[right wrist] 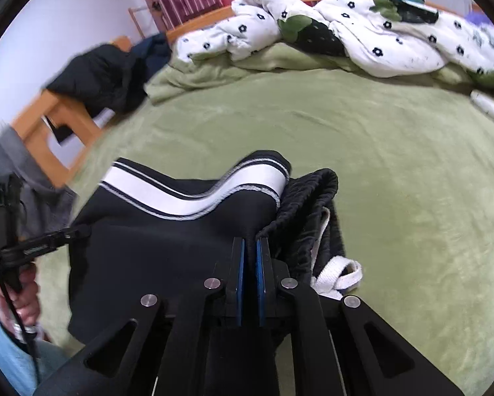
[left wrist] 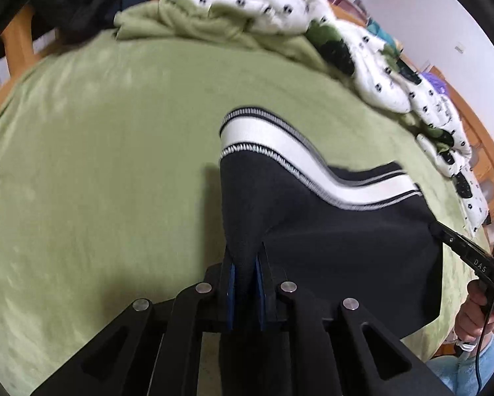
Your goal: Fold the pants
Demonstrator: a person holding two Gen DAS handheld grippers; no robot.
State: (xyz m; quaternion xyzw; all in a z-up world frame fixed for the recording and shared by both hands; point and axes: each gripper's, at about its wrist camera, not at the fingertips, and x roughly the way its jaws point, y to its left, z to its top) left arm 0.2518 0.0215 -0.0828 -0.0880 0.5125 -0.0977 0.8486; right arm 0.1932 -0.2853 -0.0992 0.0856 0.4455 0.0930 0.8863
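Observation:
The black pants point(left wrist: 339, 231) with a white side stripe hang folded between my two grippers above the green bed point(left wrist: 115, 165). My left gripper point(left wrist: 245, 260) is shut on one end of the fold. My right gripper point(right wrist: 250, 247) is shut on the other end, next to the gathered waistband point(right wrist: 312, 204) and its white drawstring point(right wrist: 337, 275). Each gripper shows in the other's view: the right gripper point(left wrist: 436, 229) pinching the pants' right edge, the left gripper point(right wrist: 82, 231) pinching the left edge. The pants point(right wrist: 167, 231) are held taut.
A white flowered duvet point(right wrist: 362, 33) and a crumpled green blanket point(left wrist: 187, 23) lie along the far side of the bed. Dark clothes point(right wrist: 105, 76) hang over the wooden bed frame point(right wrist: 49, 122) at the left. The person's jeans point(right wrist: 6, 356) show at the near edge.

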